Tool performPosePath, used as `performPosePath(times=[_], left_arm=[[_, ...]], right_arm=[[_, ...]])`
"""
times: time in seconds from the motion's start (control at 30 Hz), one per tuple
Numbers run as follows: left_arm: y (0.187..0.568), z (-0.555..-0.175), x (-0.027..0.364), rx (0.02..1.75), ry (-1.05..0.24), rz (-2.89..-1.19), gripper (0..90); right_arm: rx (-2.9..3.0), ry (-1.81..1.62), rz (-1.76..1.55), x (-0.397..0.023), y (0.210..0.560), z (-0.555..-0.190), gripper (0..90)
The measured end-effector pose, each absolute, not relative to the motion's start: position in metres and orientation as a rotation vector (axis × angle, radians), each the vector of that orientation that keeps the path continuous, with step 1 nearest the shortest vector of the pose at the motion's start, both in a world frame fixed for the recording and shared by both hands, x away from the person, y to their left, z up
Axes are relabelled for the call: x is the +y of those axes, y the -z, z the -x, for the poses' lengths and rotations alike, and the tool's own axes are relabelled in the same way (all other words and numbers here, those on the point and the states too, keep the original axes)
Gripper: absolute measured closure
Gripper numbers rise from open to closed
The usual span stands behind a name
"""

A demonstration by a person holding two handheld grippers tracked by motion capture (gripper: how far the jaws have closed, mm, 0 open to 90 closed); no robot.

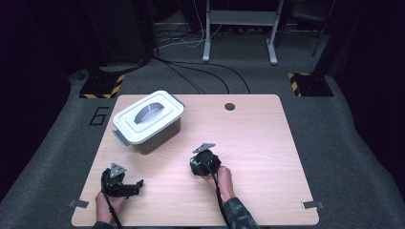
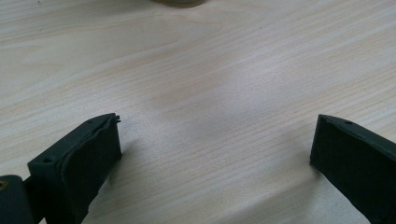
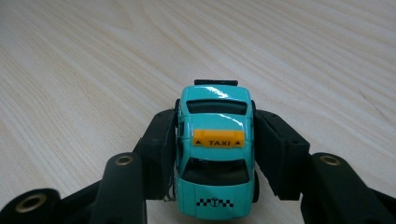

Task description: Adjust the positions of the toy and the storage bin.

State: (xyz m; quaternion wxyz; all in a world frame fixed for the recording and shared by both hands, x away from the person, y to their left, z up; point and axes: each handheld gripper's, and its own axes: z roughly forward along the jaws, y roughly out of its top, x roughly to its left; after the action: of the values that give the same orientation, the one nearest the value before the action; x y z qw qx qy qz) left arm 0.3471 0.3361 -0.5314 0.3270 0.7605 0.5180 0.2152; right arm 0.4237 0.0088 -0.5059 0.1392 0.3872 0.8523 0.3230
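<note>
A turquoise toy taxi [image 3: 215, 154] with a yellow TAXI roof sign stands on the pale wooden table [image 1: 258, 143], its black-and-white checker mark towards the camera. My right gripper [image 3: 215, 116] is shut on it, one black pad pressed on each side of the car. In the high view the right gripper [image 1: 203, 164] sits near the table's middle front, held by a hand. My left gripper [image 1: 135, 187] rests at the front left, pointing right. Its jaws stand wide open in the left gripper view [image 2: 215, 135], with bare wood between them.
A white lidded box [image 1: 148, 117] with a grey handle and grey latches stands at the table's back left. A dark round hole [image 1: 229, 106] sits near the back edge. Grey tape tabs [image 1: 78, 204] mark the front corners. Dark carpet and cables surround the table.
</note>
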Motion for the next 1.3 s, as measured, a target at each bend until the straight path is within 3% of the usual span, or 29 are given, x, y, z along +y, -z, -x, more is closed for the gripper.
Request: performPosePath(times=[0.43,0.5,0.63,0.7,1.3], left_arm=[[0.531,-0.347,0.336,1.357,-0.563,-1.991,1.4],[0.531,-0.347,0.336,1.357,-0.564,-1.991,1.4],[0.531,-0.347,0.336,1.357,-0.564,-1.991,1.4],[0.531,-0.347,0.336,1.357,-0.564,-1.992,1.4],[0.531,-0.347,0.336,1.358,-0.565,-1.991,1.7]], right_arm=[[2.478,-0.92,-1.141,0.007,0.51,-0.425,48.6],[2.467,-0.924,-1.147,0.005,0.509,-0.423,41.6],[2.46,-0.924,-1.155,0.003,0.509,-0.421,44.0],[2.462,-0.946,-1.153,0.002,0.509,-0.42,51.7],[2.402,-0.98,-1.147,-0.014,0.499,-0.415,52.7]])
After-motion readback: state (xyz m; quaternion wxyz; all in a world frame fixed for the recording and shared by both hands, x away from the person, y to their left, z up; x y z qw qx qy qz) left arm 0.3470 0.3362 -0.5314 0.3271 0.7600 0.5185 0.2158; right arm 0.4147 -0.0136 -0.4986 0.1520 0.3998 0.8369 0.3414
